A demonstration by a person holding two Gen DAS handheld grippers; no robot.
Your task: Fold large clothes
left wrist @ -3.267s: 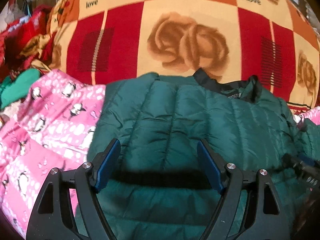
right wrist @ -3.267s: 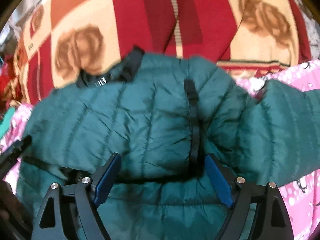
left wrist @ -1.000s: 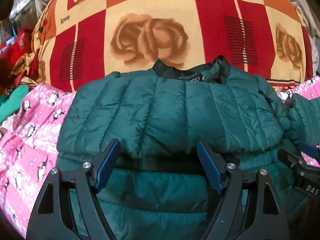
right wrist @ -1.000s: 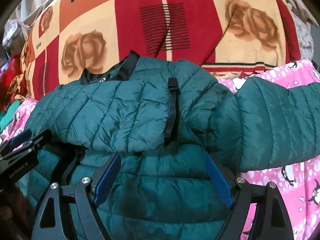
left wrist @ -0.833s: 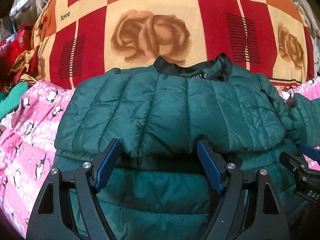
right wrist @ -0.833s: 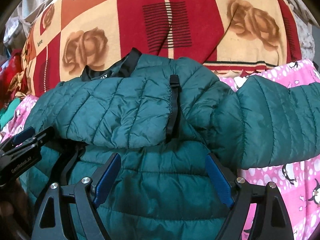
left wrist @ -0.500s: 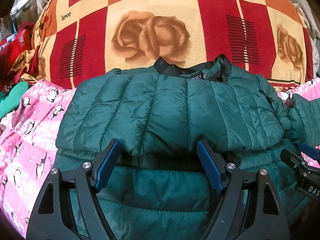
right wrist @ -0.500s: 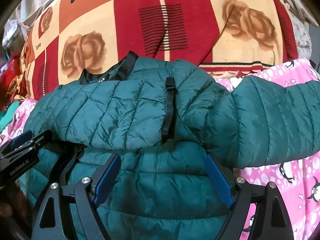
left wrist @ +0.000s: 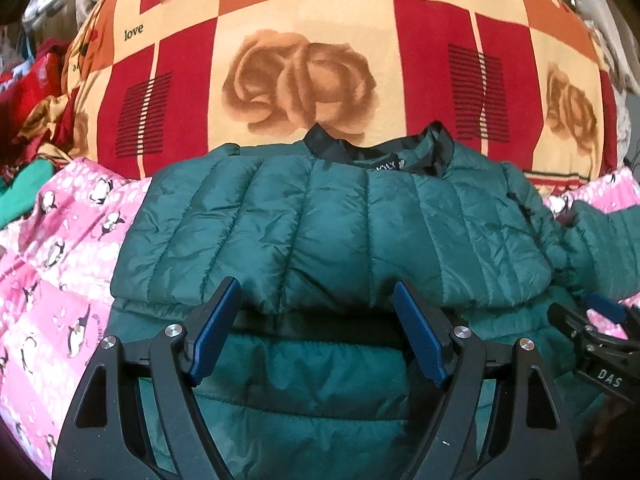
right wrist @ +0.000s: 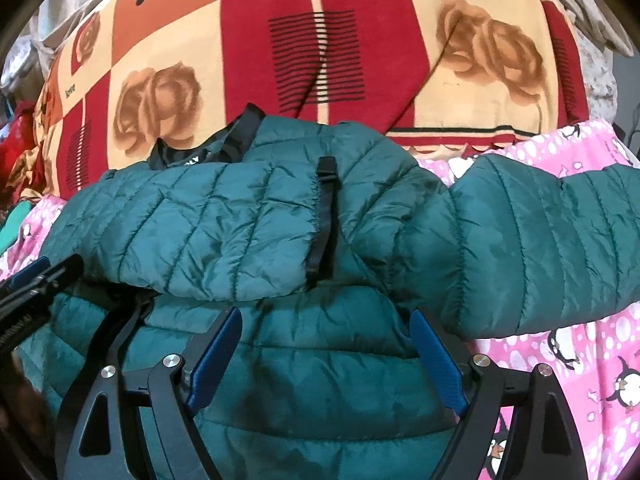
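A dark green quilted puffer jacket (left wrist: 320, 232) lies on the bed, one sleeve folded across its body, black collar at the far side. It also shows in the right wrist view (right wrist: 224, 232), where the other sleeve (right wrist: 540, 248) stretches out to the right over the pink sheet. My left gripper (left wrist: 318, 304) is open and empty, hovering over the jacket's lower body. My right gripper (right wrist: 326, 336) is open and empty over the jacket, near the sleeve's shoulder. Each gripper shows at the edge of the other's view.
A pink penguin-print sheet (left wrist: 60, 248) covers the bed; it also shows in the right wrist view (right wrist: 580, 360). A red, orange and cream rose-pattern blanket (left wrist: 304, 64) is bunched behind the jacket. Red and green clothes (left wrist: 28, 92) are piled at the far left.
Over 3.3 s both grippers have pulled back from the jacket, so more of it shows. In the last second both views have barely shifted. The jacket lies still.
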